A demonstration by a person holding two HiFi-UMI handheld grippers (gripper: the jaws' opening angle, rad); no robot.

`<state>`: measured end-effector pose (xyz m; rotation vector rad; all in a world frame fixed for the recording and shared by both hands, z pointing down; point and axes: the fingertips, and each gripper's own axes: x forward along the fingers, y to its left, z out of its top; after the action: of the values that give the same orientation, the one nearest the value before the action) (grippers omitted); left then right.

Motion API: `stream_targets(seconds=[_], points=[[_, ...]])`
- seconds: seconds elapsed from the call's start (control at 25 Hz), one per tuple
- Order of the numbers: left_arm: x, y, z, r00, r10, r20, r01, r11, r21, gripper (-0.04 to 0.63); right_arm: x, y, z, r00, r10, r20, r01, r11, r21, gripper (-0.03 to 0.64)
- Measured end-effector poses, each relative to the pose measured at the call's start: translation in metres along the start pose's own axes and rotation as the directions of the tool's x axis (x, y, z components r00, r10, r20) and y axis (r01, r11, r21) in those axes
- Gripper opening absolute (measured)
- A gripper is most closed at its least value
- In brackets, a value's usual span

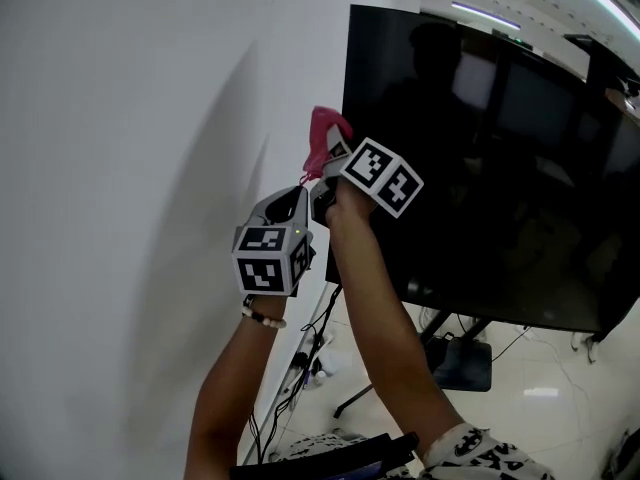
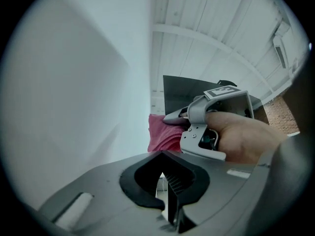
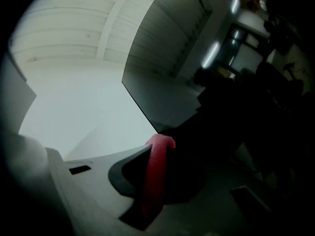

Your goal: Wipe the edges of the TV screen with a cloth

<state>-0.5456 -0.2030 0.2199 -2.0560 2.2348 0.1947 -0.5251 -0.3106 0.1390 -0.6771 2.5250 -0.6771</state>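
Evidently mid-wipe, the right tongs point(image 1: 333, 158) pinched the pink cloth point(image 1: 322, 136) at the left edge of the TV screen point(image 1: 480, 168), near its upper corner. The other edges probably remained. The left tongs point(image 1: 298, 200), clenched on nothing, hovered just beside. No brand or writing was legible.

Cloth point(image 1: 322, 133) at left edge of TV screen point(image 1: 480, 168), wall point(image 1: 150, 118) further left; left gripper point(image 1: 300, 198) below right gripper point(image 1: 335, 151)
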Motion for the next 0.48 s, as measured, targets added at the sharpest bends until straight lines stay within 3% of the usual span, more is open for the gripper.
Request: stream_targets(seconds=[0.24, 0.48], points=[[-0.004, -0.002, 0.049, 0.998, -0.002, 0.067, 0.000, 0.999, 0.036, 0.000, 0.016, 0.033, 0.051, 0.999, 0.021, 0.027, -0.021, 1.000, -0.006, 0.064], [-0.012, -0.001, 0.059, 0.996, -0.013, 0.091, 0.012, 1.000, 0.018, 0.000, 0.038, 0.069, 0.103, 0.998, 0.033, 0.056, -0.030, 0.998, -0.054, 0.064]])
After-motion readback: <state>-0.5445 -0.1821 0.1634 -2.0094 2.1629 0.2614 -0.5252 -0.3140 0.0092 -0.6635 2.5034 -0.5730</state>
